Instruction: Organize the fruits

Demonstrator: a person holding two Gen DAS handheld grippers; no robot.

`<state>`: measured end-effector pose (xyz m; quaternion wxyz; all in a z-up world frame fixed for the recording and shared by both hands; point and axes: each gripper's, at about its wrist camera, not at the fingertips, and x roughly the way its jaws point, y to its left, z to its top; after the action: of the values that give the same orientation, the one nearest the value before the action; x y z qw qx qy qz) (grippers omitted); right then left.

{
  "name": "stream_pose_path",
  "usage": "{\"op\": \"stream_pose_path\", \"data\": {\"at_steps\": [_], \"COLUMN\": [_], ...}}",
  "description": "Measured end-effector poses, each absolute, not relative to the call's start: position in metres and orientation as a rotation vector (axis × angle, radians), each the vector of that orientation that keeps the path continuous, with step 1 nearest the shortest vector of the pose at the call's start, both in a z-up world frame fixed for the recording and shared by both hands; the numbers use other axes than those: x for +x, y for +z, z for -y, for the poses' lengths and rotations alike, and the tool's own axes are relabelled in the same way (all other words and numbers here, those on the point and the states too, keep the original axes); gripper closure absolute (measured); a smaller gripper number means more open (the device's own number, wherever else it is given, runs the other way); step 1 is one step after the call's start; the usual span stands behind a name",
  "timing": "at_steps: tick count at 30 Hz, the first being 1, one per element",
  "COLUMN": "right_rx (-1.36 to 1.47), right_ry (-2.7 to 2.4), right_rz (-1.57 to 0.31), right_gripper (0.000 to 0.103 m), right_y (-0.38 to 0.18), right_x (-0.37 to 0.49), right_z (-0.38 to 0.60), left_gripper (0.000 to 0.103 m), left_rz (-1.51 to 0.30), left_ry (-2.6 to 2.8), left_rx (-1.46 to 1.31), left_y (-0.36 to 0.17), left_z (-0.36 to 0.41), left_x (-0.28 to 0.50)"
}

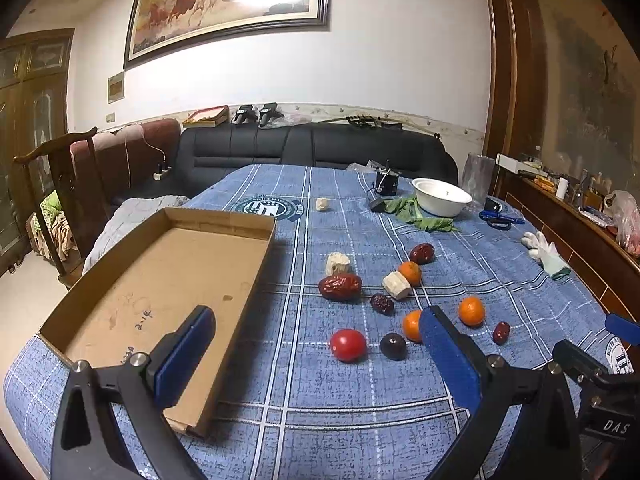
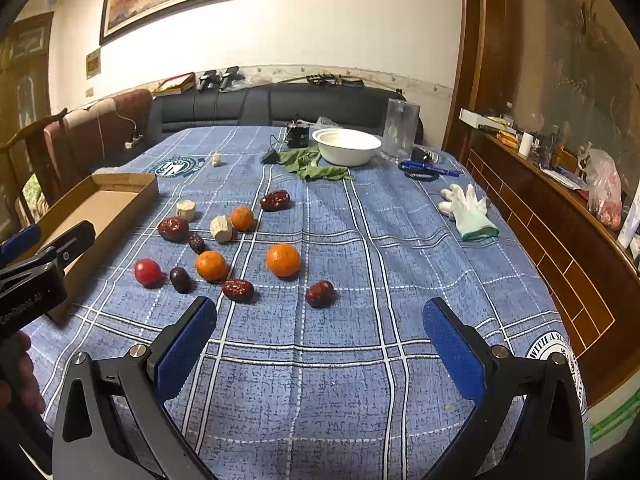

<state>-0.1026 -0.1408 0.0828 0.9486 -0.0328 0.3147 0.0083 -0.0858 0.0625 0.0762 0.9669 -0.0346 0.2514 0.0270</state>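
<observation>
Both the left gripper (image 1: 316,340) and right gripper (image 2: 320,332) hovered apart and empty; the tomato (image 1: 348,345), probably nearest, awaited transfer to the cardboard tray (image 1: 256,272).

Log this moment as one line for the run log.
stage: pre-grasp | left gripper: jaws open, empty | right gripper: jaws open, empty | cardboard box: no fruit inside | fruits: loose on tablecloth
</observation>
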Motion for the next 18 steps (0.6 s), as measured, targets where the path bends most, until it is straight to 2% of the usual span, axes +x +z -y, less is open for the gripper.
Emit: {"op": "stream_pose_path", "data": {"at_steps": [7,15,17,18], "right_rx": [-0.028,-0.004,-0.015,-0.02], "right_ry": [0.048,0.123,0.134,0.148], "right_rz": [-0.715,-0.886,-0.904,-0.92], "right_gripper": [0.0,0.0,0.008,0.015], "right_y": [0.076,0.055,0.051,0.047], "right_x": [-0.089,-0.04,-0.029,-0.021], "right_z": [0.152,0.168,0.17,0.171], "left_gripper": [0.0,0.0,0.0,0.0], "left_rz": [-0.569,-0.69,-0.726,-0.74], "left_ry": [0.041,0.008,-0.005,-0.013], "left_rx": [-0.044,0.046,0.052,0.051], "left_y": [0.068,0.061,0.059,0.059], "left_z": [-0.059,-0.052,-0.051,-0.051], "left_x": [-0.079,-0.061,-0.057,-0.056]}}
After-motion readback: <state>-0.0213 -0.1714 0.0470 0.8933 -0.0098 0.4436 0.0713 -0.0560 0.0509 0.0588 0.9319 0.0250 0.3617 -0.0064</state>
